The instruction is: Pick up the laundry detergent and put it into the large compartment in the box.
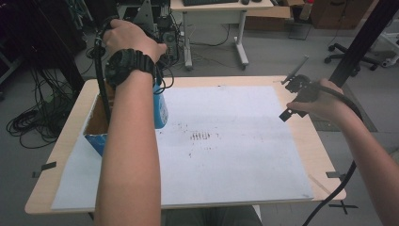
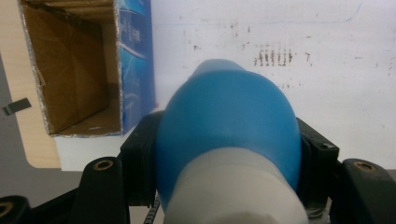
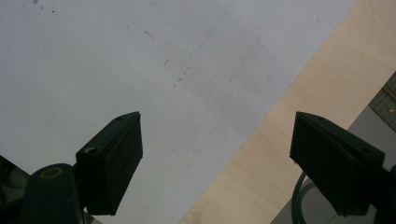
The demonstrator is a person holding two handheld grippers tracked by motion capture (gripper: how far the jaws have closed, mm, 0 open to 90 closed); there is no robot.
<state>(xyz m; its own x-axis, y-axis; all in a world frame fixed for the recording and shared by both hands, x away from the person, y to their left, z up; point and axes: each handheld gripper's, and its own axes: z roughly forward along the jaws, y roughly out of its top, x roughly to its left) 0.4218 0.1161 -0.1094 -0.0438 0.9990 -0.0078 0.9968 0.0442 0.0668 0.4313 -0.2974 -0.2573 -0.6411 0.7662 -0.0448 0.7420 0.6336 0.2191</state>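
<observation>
Left gripper (image 2: 224, 154) raised, clamping blue bottle (image 2: 229, 126); open box (image 2: 74, 70) at ten o'clock. Right gripper (image 3: 215, 163) spread wide, empty, over paper (image 3: 116, 60).

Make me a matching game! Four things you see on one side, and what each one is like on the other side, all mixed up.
Things:
1. bottle
2. box
3. right gripper
4. paper sheet

What they are like:
A. open at the top, brown inside
B. white, spread flat on the table
C. blue, clamped in the left gripper
D. jaws wide apart, holding nothing

Pairs: 1-C, 2-A, 3-D, 4-B
</observation>
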